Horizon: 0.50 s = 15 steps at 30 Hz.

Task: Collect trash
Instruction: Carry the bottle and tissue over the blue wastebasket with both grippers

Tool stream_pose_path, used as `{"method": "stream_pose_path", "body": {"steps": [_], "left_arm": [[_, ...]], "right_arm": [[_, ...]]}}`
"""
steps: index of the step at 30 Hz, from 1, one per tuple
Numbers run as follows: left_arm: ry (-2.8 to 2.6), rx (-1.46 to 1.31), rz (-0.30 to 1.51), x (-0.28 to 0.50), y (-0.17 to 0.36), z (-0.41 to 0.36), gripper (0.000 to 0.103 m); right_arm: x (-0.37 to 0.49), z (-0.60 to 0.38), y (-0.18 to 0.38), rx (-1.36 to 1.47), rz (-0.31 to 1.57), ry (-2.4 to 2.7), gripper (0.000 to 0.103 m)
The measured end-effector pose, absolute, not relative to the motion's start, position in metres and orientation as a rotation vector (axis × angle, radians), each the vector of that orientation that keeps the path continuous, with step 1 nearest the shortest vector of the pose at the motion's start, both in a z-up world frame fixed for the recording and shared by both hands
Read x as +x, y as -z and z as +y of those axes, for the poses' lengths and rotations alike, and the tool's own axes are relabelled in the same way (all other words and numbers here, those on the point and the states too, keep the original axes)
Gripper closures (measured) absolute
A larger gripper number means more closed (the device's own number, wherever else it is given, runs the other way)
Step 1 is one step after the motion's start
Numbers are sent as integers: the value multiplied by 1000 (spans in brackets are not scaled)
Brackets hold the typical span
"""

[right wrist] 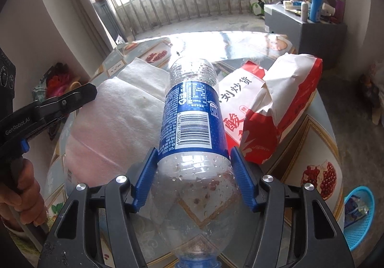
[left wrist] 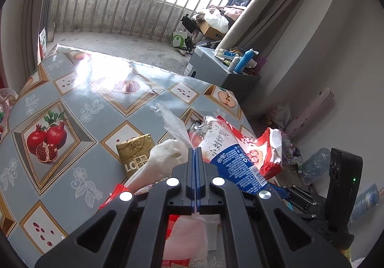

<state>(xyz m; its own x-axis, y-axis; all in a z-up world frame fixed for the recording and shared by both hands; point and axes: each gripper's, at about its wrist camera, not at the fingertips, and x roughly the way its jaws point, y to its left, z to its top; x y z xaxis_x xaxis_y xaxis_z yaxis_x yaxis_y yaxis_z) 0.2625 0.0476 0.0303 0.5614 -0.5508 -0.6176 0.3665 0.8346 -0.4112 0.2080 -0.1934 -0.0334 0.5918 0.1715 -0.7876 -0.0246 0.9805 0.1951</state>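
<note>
The right gripper [right wrist: 194, 179] clamps the empty plastic bottle [right wrist: 192, 112] over the table [right wrist: 319, 148]; the left gripper [left wrist: 196, 151] pinches the tissue [left wrist: 158, 157]. The snack bag [right wrist: 283, 104] and tissue packet [left wrist: 135, 152] remain uncollected.

1. The bottle [right wrist: 192, 109] is clear plastic with a glossy blue label.
2. The tissue [right wrist: 124, 109] is soft, matt white paper.
3. The desk [left wrist: 72, 100] cover is glossy, patterned vinyl.
4. The snack bag [right wrist: 283, 109] is creased paper.
</note>
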Motion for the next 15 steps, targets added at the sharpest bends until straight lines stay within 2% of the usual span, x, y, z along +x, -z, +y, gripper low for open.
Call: {"method": "stream_pose_path", "body": {"steps": [15], "left_arm": [[619,-237,699,223,-70,44,103]], "right_arm": [[180,-196,8,196,846,-128,46]]}}
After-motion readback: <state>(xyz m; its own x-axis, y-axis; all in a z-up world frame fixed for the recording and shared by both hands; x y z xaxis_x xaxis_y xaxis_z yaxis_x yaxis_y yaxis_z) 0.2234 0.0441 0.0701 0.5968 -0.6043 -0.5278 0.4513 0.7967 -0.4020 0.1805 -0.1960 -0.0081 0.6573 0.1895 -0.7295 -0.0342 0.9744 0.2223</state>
